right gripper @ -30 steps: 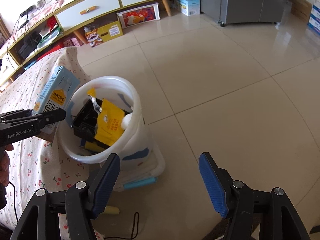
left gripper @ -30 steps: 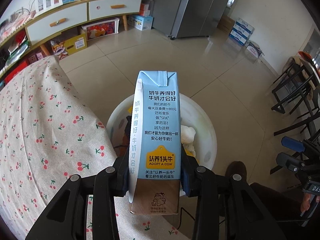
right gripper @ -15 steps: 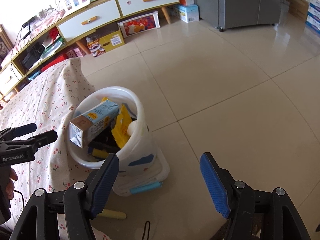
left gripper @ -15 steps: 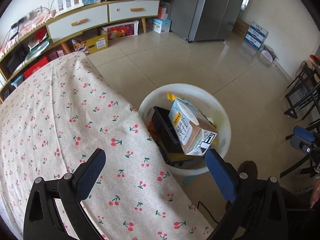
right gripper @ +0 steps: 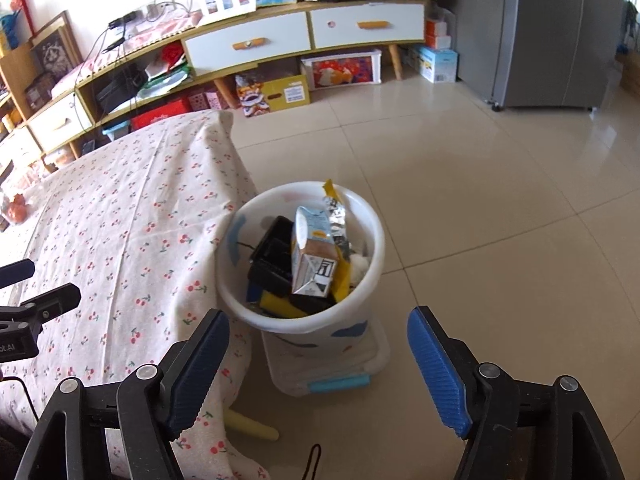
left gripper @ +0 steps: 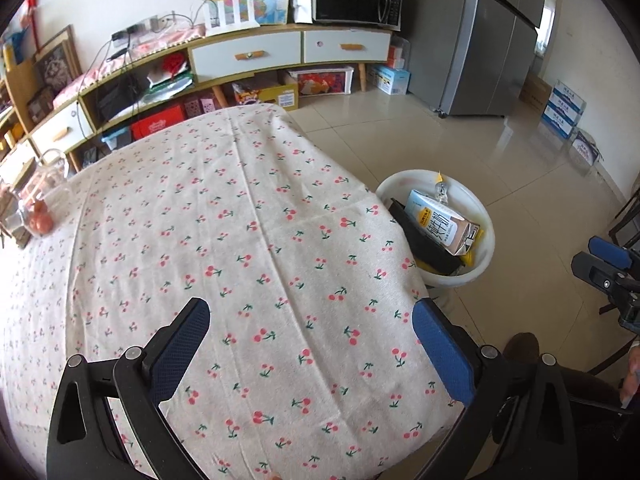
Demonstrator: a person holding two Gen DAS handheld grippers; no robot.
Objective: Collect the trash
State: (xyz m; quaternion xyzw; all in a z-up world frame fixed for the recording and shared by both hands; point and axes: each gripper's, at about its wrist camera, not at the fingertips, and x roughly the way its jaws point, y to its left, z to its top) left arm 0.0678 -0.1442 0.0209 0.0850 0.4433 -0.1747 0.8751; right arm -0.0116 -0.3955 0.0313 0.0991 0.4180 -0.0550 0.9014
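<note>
A white bin (left gripper: 480, 216) (right gripper: 372, 232) stands on the floor beside the table. A light-blue milk carton (left gripper: 442, 226) (right gripper: 314, 256) lies in it on top of a black tray (right gripper: 274, 252), a yellow wrapper (right gripper: 340, 276) and other trash. My left gripper (left gripper: 312, 344) is open and empty above the cherry-print tablecloth (left gripper: 224, 240). My right gripper (right gripper: 318, 360) is open and empty above the floor, just in front of the bin.
A jar with orange fruit (left gripper: 38, 208) stands at the table's left edge. A sideboard (left gripper: 248, 56), a fridge (left gripper: 480, 40) and cartons (left gripper: 562, 108) line the far side. A yellow stick (right gripper: 252, 426) lies on the floor by the bin. Black chair legs (left gripper: 624, 220) stand on the right.
My left gripper let go of the milk carton over the bin, opened, and drew back over the table. The carton now lies in the bin. My right gripper stayed open.
</note>
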